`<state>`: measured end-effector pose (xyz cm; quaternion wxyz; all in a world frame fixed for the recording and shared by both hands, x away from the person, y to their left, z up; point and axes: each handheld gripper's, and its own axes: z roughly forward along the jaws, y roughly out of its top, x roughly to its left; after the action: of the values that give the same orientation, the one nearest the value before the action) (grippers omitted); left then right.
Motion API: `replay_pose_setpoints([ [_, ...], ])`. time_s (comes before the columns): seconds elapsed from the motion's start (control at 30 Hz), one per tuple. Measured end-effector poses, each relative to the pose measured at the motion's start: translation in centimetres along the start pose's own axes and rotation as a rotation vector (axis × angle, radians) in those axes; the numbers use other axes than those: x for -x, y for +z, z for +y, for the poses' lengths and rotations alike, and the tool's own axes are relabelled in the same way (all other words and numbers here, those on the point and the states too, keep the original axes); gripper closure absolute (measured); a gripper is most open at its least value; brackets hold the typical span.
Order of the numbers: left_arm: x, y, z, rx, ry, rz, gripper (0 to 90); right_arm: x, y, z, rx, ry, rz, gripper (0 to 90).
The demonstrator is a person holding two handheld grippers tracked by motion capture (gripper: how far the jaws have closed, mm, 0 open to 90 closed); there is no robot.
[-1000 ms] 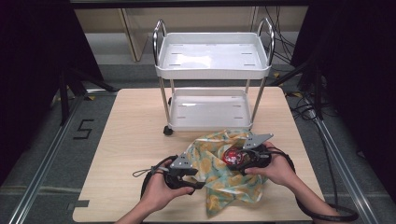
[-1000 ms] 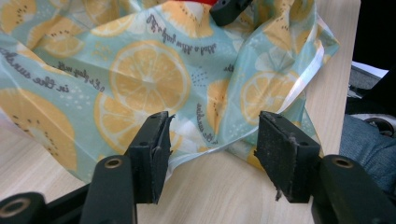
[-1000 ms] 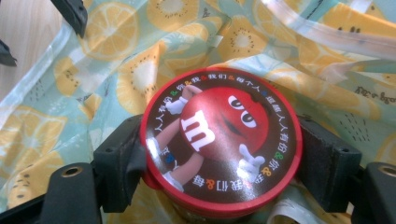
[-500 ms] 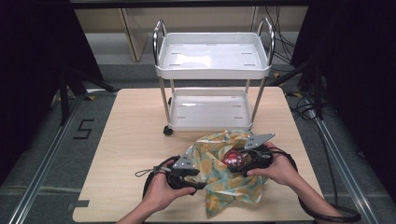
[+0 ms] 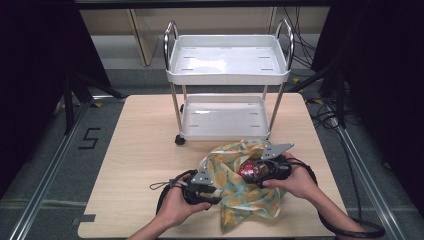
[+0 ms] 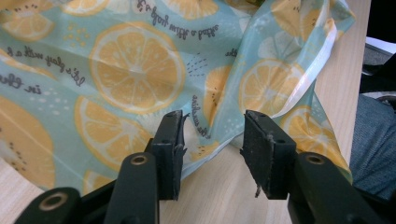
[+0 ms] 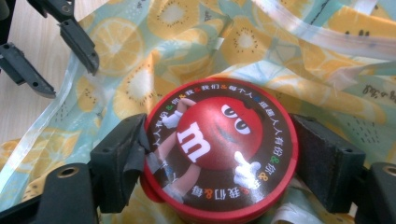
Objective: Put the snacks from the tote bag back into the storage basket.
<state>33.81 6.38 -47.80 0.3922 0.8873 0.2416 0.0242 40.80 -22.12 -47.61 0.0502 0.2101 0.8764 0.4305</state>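
Observation:
A soft bag (image 5: 235,202) printed with lemon slices lies crumpled at the near edge of the wooden table (image 5: 140,145). My right gripper (image 5: 253,171) is shut on a round red M&M's can (image 5: 247,170), held over the bag; both pads touch the can's (image 7: 219,140) sides and the jaws have just been closing a little. My left gripper (image 5: 216,192) is at the bag's left edge. Its jaws (image 6: 212,123) have just been closing but stand open, with a fold of the bag (image 6: 130,70) between them and untouched. The left gripper (image 7: 70,77) also appears in the right gripper view.
A white two-shelf cart (image 5: 225,79) with chrome handles stands at the far side of the table, both shelves bare. Black cables trail from both grippers. The person's hands come in from the near edge, and dark floor surrounds the table.

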Motion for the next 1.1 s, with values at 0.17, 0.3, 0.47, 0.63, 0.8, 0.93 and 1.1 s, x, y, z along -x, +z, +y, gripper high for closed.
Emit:
replay_pose_setpoints([
  [0.17,-0.1,-0.2,0.1,-0.014,0.045,0.004,60.8,0.3,0.0,0.0,0.004,0.030,0.014,24.2],
  [0.3,0.0,0.0,0.0,-0.026,0.035,0.000,63.7,0.3,0.0,0.0,0.004,0.025,0.015,24.3],
  [0.47,0.1,0.0,0.0,-0.028,0.040,0.003,64.1,0.1,-0.3,0.3,-0.002,0.015,-0.006,25.7],
  [0.63,0.1,0.2,-0.1,-0.045,0.054,-0.016,66.3,0.0,-0.5,0.4,0.005,0.016,-0.001,25.9],
  [0.8,0.2,0.1,0.0,-0.038,0.074,-0.007,66.3,0.2,-0.6,0.2,0.014,0.012,0.024,25.2],
  [0.93,0.2,-0.3,0.3,-0.017,0.064,0.009,67.6,0.3,-0.6,0.0,0.028,0.044,0.053,23.6],
  [1.1,0.7,-1.6,2.6,0.156,0.118,0.079,63.5,0.3,-0.7,0.0,0.038,0.076,0.053,23.7],
])
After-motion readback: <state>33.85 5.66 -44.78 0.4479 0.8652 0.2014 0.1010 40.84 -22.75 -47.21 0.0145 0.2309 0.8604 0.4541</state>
